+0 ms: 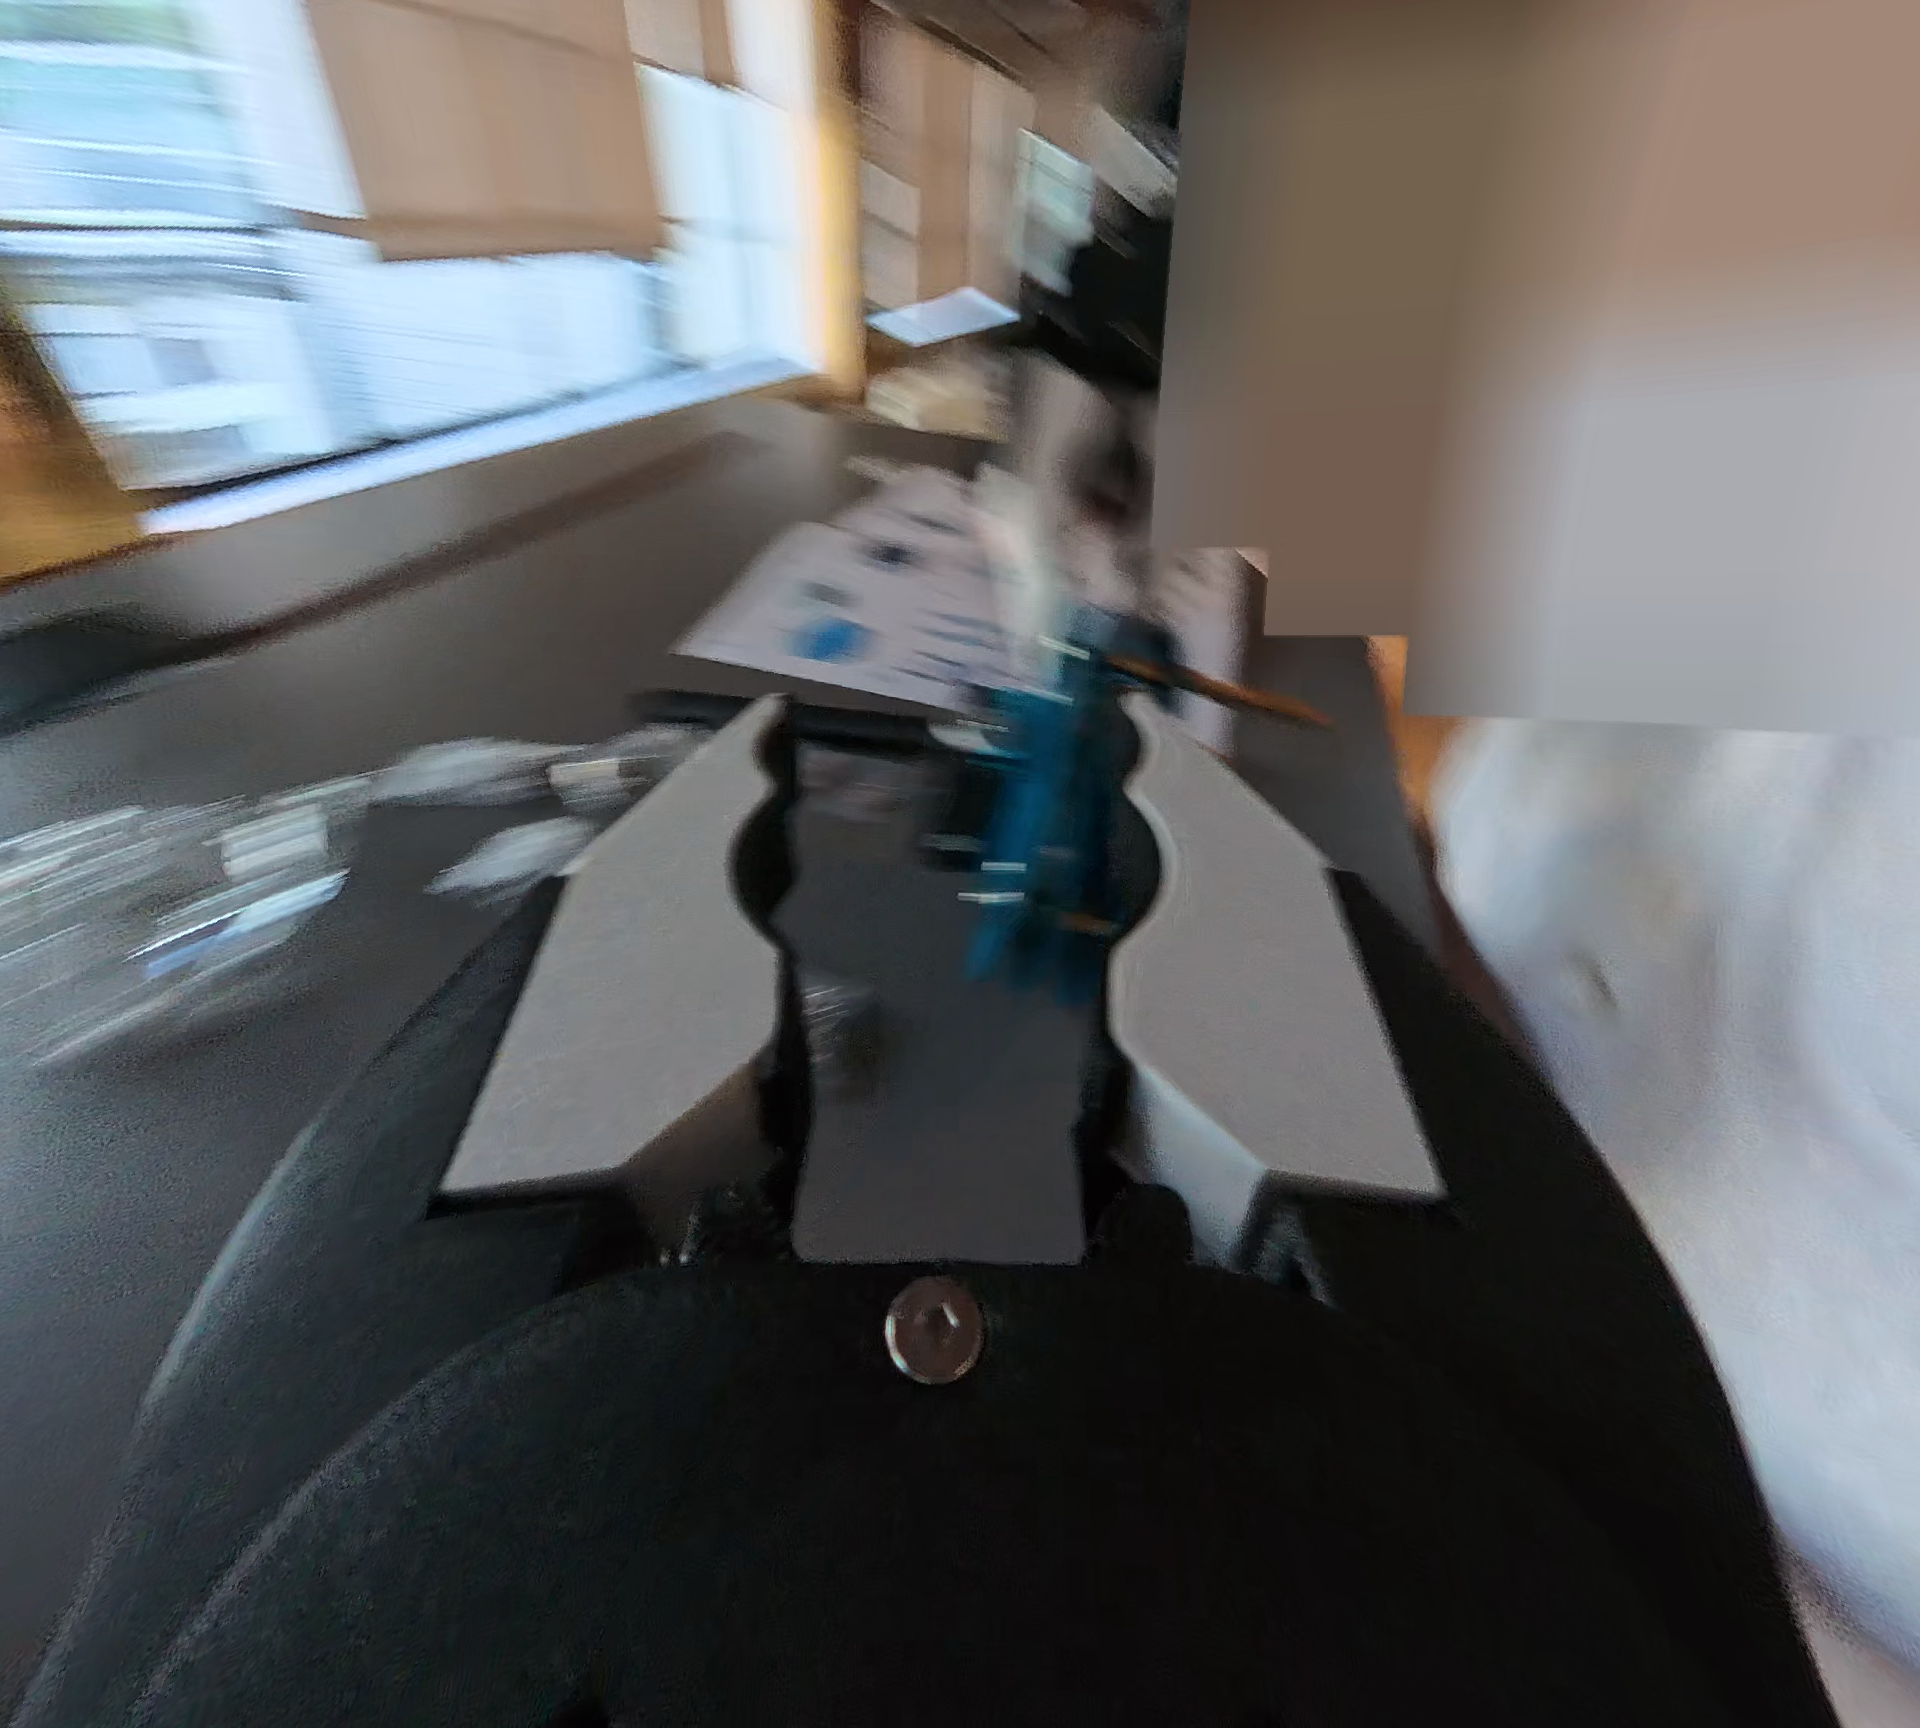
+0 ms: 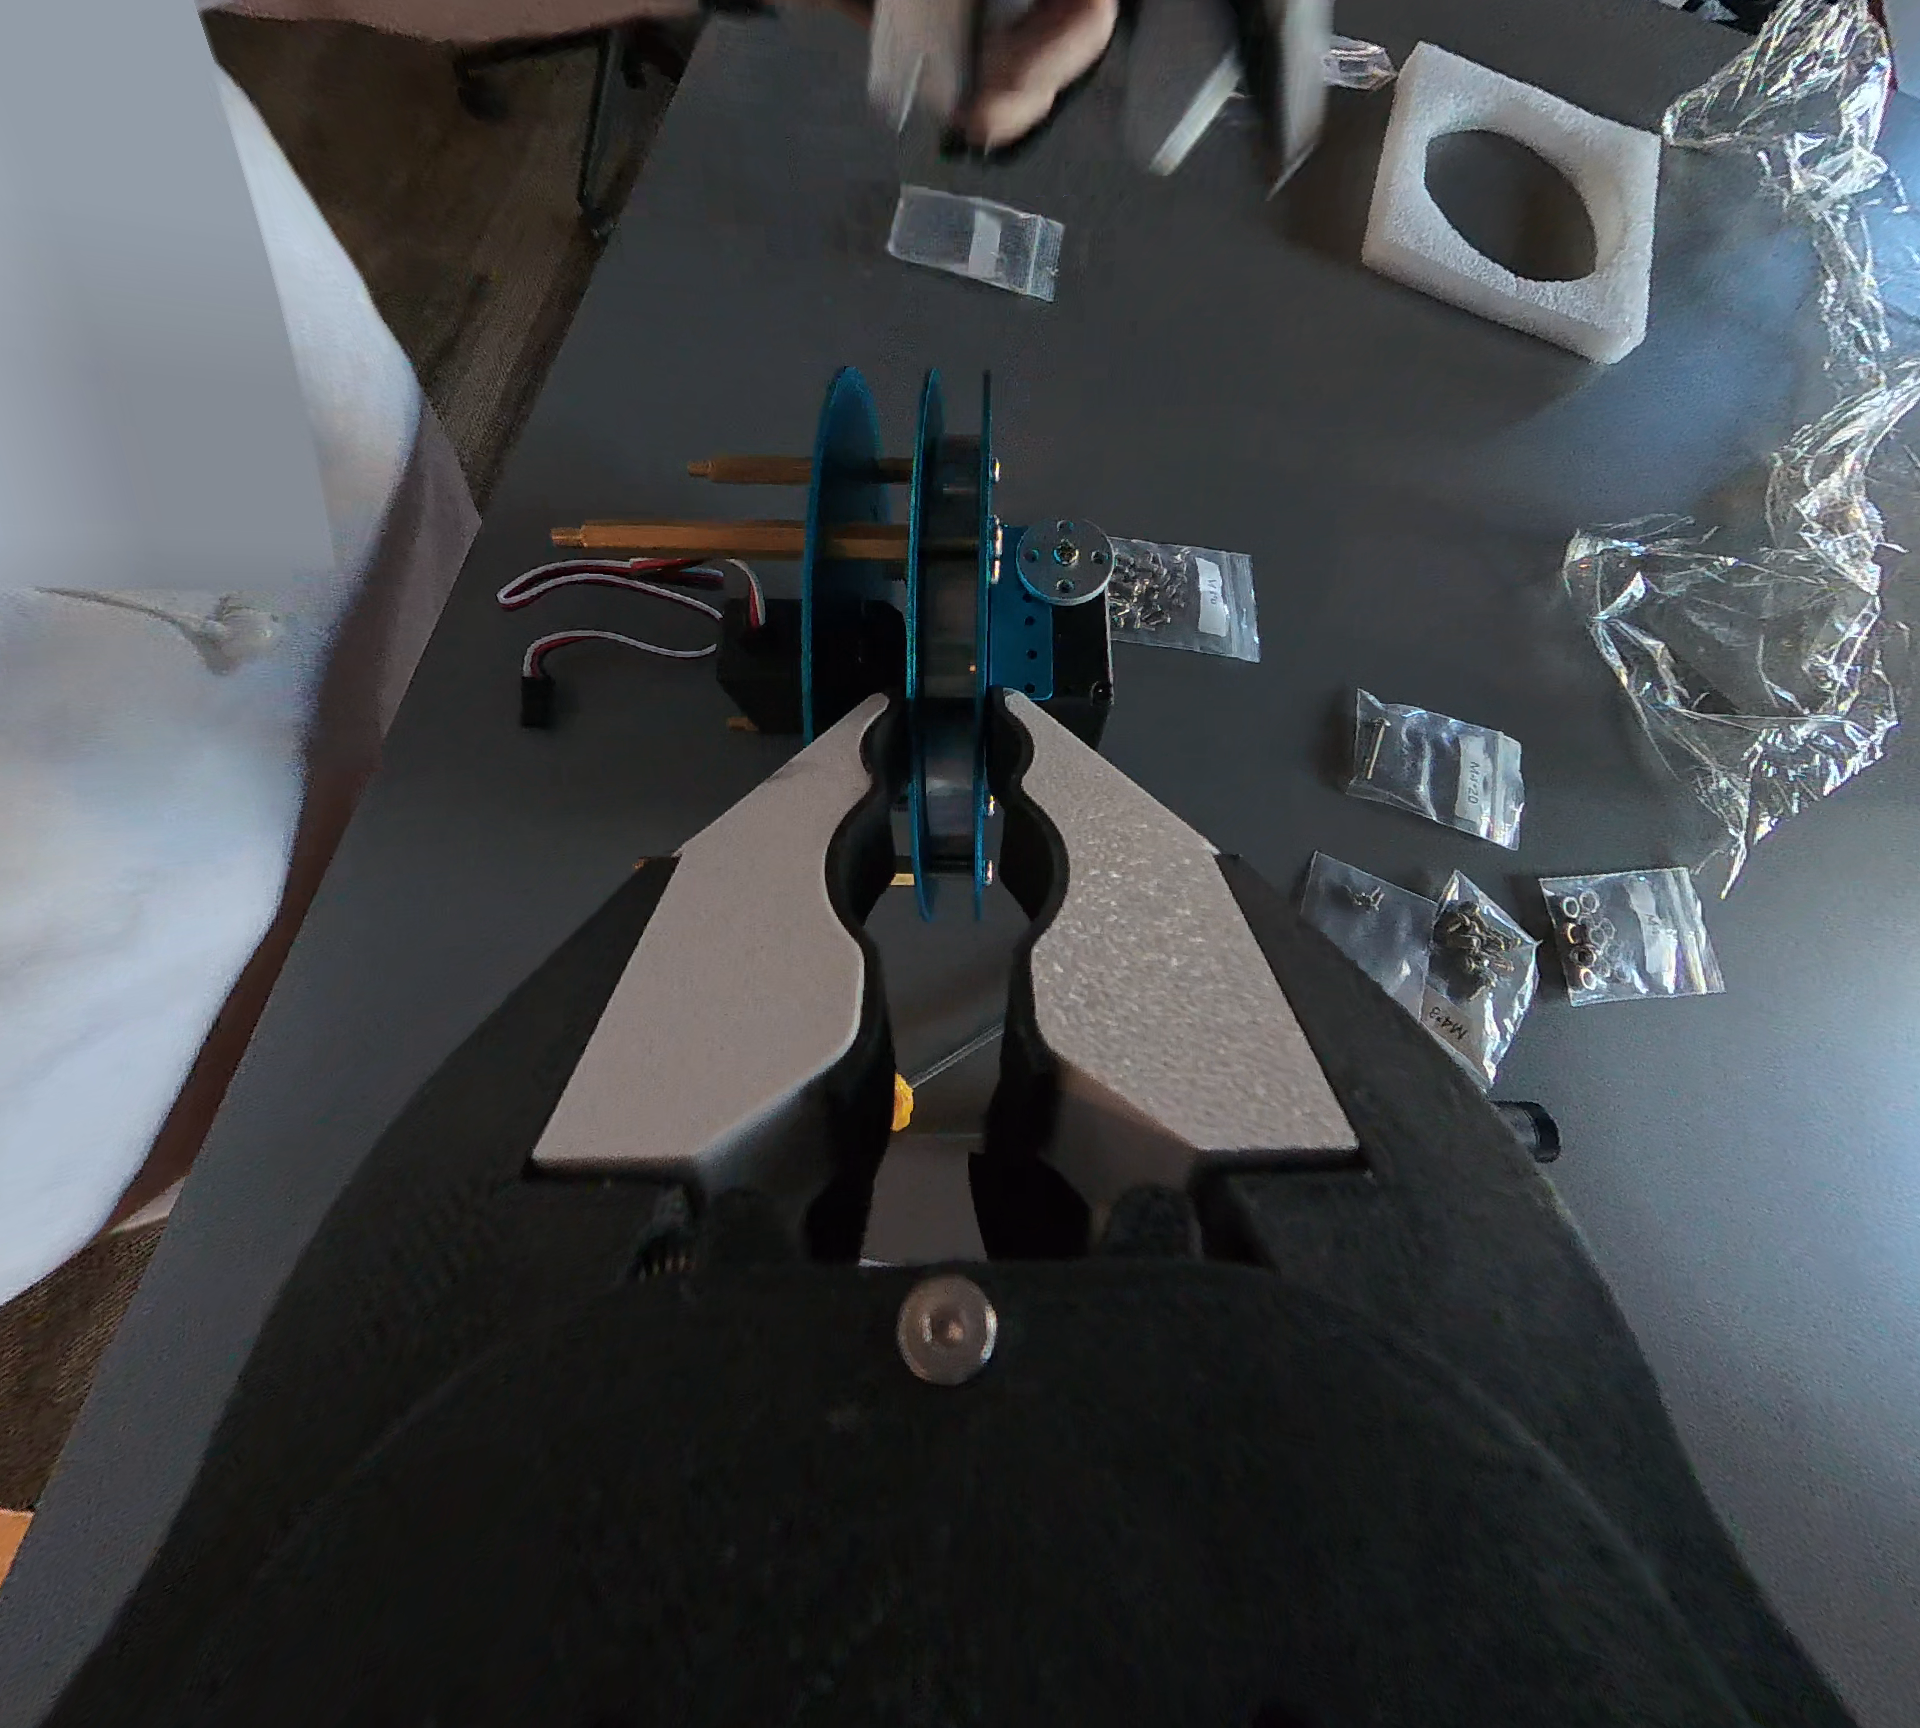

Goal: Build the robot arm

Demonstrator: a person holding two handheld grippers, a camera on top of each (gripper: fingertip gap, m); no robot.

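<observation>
My right gripper (image 2: 943, 714) is shut on the rim of a blue round-plate assembly (image 2: 847, 535) that stands on edge on the dark grey table (image 2: 1299, 452). The assembly has brass standoffs (image 2: 665, 535), a black servo (image 2: 1070, 670) and red-white wires (image 2: 603, 587). My left gripper (image 1: 956, 722) is open and empty above the table; its view is motion-blurred, with the blue assembly (image 1: 1039, 826) just beyond its right finger. It shows blurred in a hand at the top of the right wrist view (image 2: 1101, 120), above a small clear bag (image 2: 977, 239).
A white foam block with a round hole (image 2: 1507, 203) sits far right. Crumpled clear plastic (image 2: 1787, 483) lies at the right edge. Several small bags of screws (image 2: 1434, 764) lie right of the assembly. A printed sheet (image 1: 862, 608) lies beyond. A person's light clothing (image 2: 156, 795) is at the left.
</observation>
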